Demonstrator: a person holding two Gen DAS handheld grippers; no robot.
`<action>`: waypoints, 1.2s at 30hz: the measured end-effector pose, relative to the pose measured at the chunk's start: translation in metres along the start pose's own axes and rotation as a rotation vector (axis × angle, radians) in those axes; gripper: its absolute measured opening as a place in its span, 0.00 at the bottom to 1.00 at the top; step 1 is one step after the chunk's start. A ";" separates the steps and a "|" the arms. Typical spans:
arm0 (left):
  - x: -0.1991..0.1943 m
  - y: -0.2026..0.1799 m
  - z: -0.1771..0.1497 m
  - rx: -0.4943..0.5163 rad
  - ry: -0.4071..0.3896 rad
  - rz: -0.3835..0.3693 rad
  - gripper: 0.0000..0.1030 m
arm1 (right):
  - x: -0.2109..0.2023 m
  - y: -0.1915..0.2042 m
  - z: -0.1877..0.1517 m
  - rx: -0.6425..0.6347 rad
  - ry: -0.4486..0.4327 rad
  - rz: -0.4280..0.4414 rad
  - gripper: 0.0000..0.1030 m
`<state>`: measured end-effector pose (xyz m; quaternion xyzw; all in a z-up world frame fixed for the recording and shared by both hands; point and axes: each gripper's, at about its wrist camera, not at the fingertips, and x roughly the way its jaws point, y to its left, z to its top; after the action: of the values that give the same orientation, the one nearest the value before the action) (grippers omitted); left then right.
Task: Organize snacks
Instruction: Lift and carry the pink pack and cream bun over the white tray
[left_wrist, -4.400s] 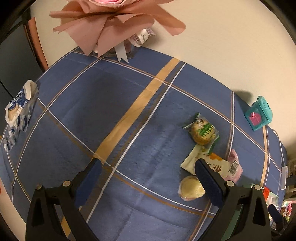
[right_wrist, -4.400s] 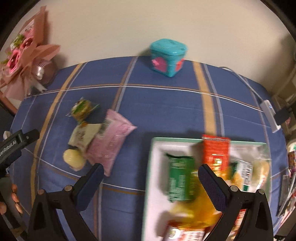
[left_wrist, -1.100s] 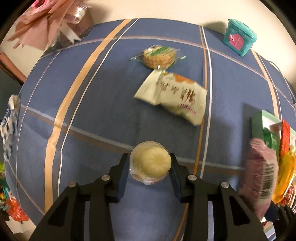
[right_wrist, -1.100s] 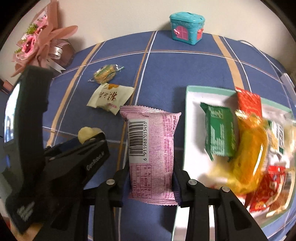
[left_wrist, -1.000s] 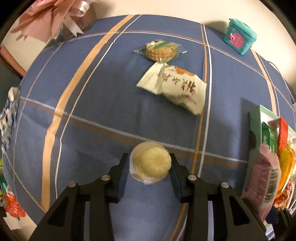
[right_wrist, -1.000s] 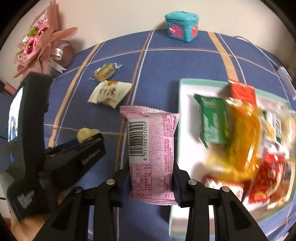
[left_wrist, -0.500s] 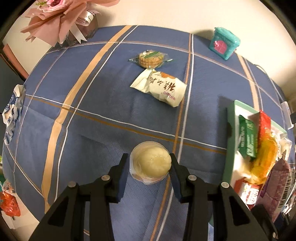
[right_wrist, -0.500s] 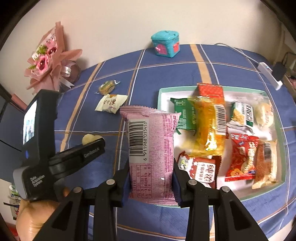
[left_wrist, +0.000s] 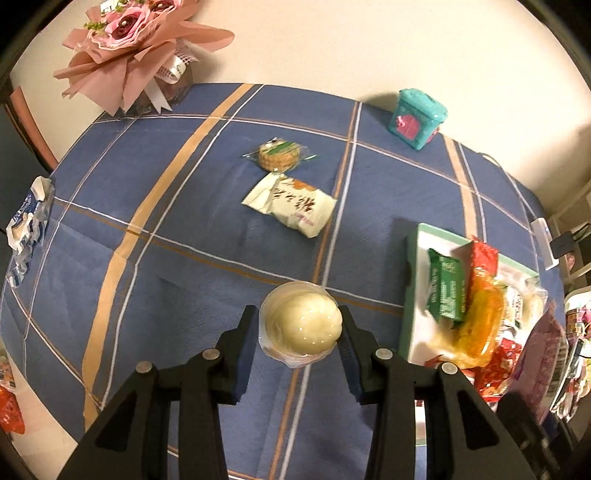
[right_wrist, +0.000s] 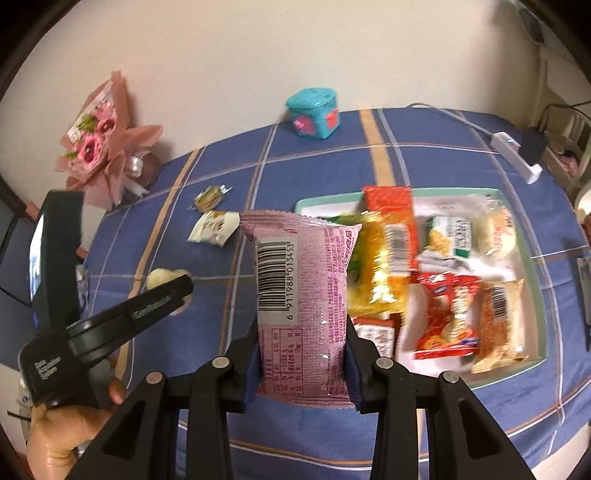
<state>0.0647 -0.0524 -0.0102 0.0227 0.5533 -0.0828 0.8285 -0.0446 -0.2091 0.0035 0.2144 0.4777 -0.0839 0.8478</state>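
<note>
Left wrist view: the left claw (left_wrist: 299, 338) is clamped on a round pale pastry (left_wrist: 301, 325), held above the worktop (left_wrist: 147, 295). The tray (left_wrist: 413, 295) lies toward three o'clock, its long side running away from the camera.

Right wrist view: the right claw (right_wrist: 301, 363) grips a pink packet (right_wrist: 301, 295) upright, long axis toward twelve. The tray (right_wrist: 535, 295) sits at two o'clock, nearer this hand, I judge.
</note>
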 end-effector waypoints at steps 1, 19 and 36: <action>0.003 -0.002 0.002 0.003 -0.002 -0.005 0.42 | -0.002 -0.005 0.001 0.010 -0.007 -0.005 0.38; -0.033 -0.128 -0.029 0.265 -0.052 -0.157 0.42 | -0.054 -0.139 0.010 0.304 -0.139 -0.148 0.38; -0.019 -0.186 -0.061 0.412 0.025 -0.217 0.42 | -0.056 -0.178 0.005 0.388 -0.143 -0.163 0.39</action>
<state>-0.0284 -0.2256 -0.0059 0.1328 0.5340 -0.2824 0.7858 -0.1318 -0.3742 0.0029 0.3279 0.4068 -0.2576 0.8128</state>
